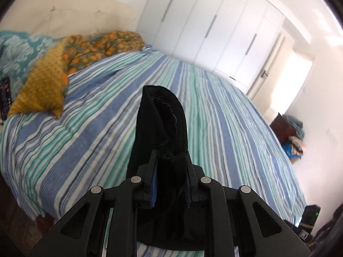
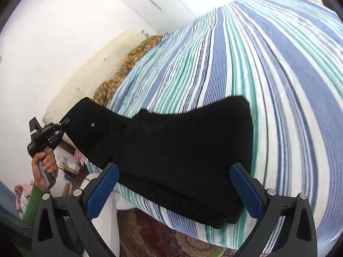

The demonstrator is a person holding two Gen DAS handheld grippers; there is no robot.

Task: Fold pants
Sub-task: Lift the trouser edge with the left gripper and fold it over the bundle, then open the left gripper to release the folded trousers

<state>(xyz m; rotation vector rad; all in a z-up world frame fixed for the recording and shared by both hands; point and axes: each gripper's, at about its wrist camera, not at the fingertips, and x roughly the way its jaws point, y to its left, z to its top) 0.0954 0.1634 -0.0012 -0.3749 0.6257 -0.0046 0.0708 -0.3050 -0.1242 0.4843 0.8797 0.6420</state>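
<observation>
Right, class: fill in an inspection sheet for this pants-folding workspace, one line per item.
Surface: striped bedspread on a bed.
Job's things: black pants, partly lying on the bed, one end lifted.
Clutter: mustard pillow, orange-patterned cloth, remote.
Grippers: left gripper shut on the pants; right gripper open above them.
Cables: nothing seen.
Surroundings: white wardrobe, headboard, patterned rug.

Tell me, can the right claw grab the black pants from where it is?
Probably yes. The right claw is wide open with the black pants lying between its fingers on the striped bed, nothing in between. The left claw already grips another corner.
</observation>
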